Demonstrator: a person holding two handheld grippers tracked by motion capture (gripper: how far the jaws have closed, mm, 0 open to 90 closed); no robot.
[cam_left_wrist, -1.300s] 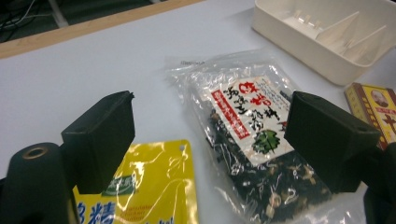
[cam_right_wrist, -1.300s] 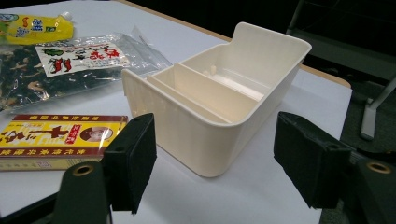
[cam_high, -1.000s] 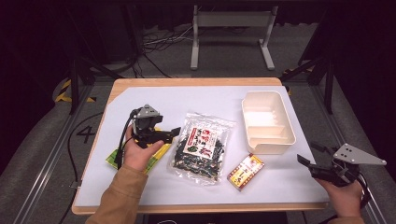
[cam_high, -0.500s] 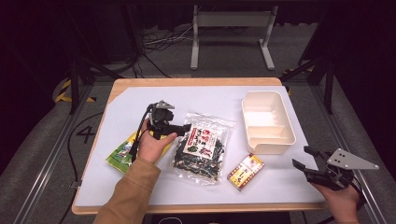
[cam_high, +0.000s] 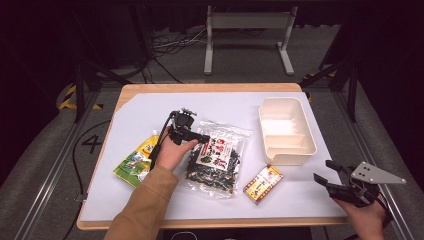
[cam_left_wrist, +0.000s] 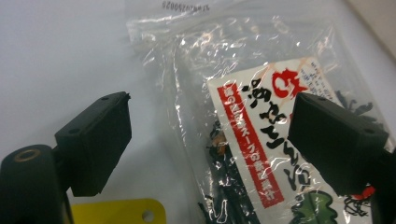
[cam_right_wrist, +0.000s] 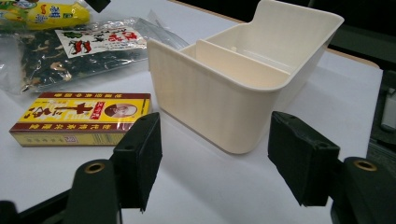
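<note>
High view first: the clear plastic bag of dark dried seaweed with a red-and-white label (cam_high: 216, 157) lies mid-table on the white sheet, and everything else is placed from it. Over its upper left corner hovers the left gripper (cam_high: 200, 137), jaws spread apart with nothing between the pads (the left gripper view shows the bag's edge below the gap). Left of the bag lies a yellow-green pouch (cam_high: 136, 159); right of it a small red-and-yellow box (cam_high: 263, 183), then a cream two-compartment plastic tray (cam_high: 286, 131). Far right of the bag, the right gripper (cam_high: 325, 175) is held with parted, empty jaws.
</note>
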